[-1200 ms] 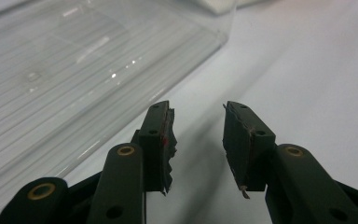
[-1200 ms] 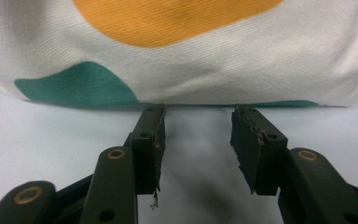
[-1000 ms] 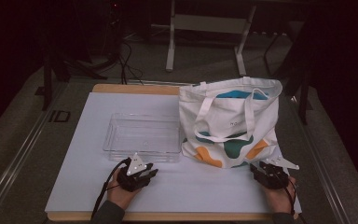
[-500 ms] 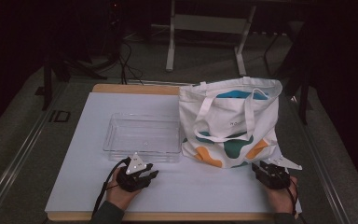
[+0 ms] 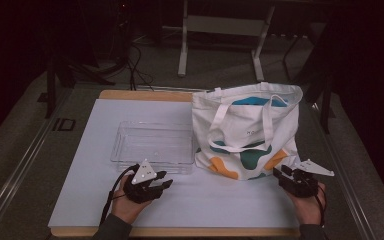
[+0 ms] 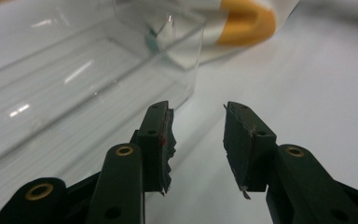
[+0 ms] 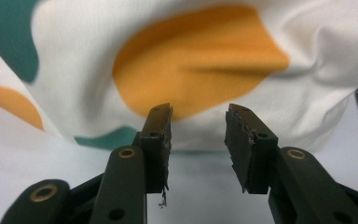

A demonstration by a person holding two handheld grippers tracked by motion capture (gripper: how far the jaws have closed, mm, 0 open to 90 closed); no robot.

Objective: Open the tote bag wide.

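Observation:
A white tote bag [image 5: 245, 132] with teal and orange blotches stands at the right of the white table [image 5: 220, 205]. A clear plastic tray [image 5: 152, 145] lies left of it. My left gripper [image 5: 167, 181] hovers just before the tray's near right corner [image 6: 186, 70]. It is open, its jaws have just been opening, and nothing is between them [image 6: 198, 109]. My right gripper [image 5: 279, 174] is held near the bag's lower right corner and points at an orange blotch [image 7: 200, 60]. It is open too, its jaws have just been closing a little, and nothing is between them [image 7: 199, 109].
The table's wooden edge [image 5: 145, 95] shows at the back. Beyond it on the dark floor are a metal stand [image 5: 182, 50] and cables [image 5: 135, 65]. White tabletop lies between the two hands.
Both grippers have lifted slightly off the table. The bag and the tray have not moved.

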